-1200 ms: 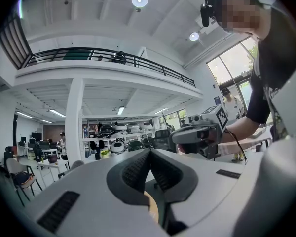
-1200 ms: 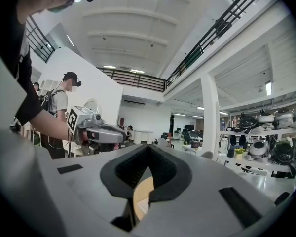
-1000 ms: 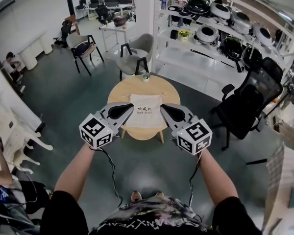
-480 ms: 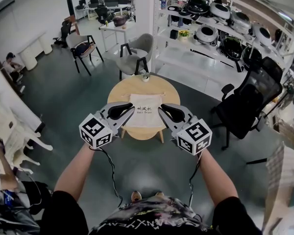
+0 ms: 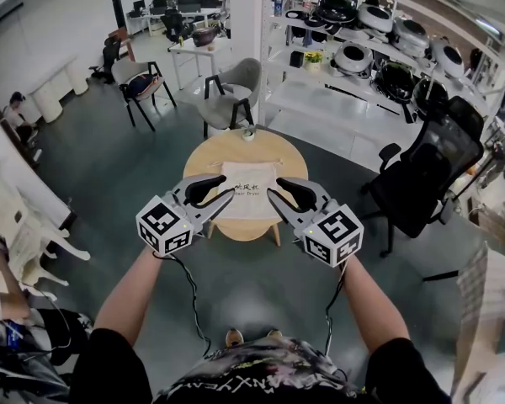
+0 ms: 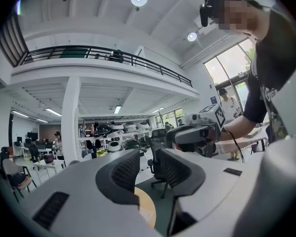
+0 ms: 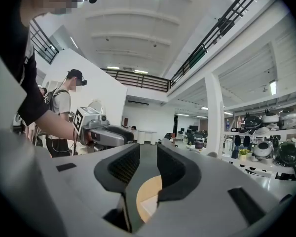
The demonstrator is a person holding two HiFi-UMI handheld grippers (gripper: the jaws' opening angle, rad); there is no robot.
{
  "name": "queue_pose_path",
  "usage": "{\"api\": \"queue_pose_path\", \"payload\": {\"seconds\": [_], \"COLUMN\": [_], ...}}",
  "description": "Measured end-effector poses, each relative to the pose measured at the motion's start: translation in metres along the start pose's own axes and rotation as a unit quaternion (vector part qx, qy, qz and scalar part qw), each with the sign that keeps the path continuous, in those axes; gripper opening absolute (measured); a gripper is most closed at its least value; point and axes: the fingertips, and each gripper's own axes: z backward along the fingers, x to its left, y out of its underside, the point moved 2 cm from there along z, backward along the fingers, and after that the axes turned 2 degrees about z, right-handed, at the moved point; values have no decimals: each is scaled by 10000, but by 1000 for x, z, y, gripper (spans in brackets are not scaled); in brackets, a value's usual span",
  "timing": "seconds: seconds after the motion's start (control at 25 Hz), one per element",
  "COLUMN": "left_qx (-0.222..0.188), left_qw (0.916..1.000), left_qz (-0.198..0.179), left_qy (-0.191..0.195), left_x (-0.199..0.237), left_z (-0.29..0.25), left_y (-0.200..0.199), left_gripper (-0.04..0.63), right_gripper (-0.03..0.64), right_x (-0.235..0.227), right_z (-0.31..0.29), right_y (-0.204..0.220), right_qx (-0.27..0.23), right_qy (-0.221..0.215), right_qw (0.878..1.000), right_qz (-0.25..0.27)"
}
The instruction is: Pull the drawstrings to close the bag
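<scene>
Overhead, bag (image 5: 250, 190) — left gripper view, table edge (image 6: 147, 209)

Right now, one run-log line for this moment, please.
left claw: just opening, empty | right claw: just opening, empty | bag: lying on table, not gripped

Bag (image 5: 250, 191): pale cloth, squarish, dark print at its middle; lying flat and unheld on the round wooden table (image 5: 221, 146), toward the table's near edge. Drawstrings (image 5: 278, 161): thin, trailing sideways from the bag's far edge, lying slack on the table.
</scene>
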Motion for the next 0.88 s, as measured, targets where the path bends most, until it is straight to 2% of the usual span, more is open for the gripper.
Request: {"api": "queue_pose_path", "payload": {"seconds": [0.6, 0.88], "left_qx": [-58, 1], "left_qw": [10000, 9999], "left_qz": [-11, -112], "left_qy": [64, 64], "left_x": [2, 5], "left_z": [-1, -1], "left_y": [5, 4], "left_gripper": [234, 303], "right_gripper": [186, 240], "right_x": [2, 3], "right_z": [-3, -6], "right_y": [4, 3], "right_qx": [-14, -3], "right_qy": [-87, -172], "right_qw": [10000, 9998], "right_qz": [23, 23]}}
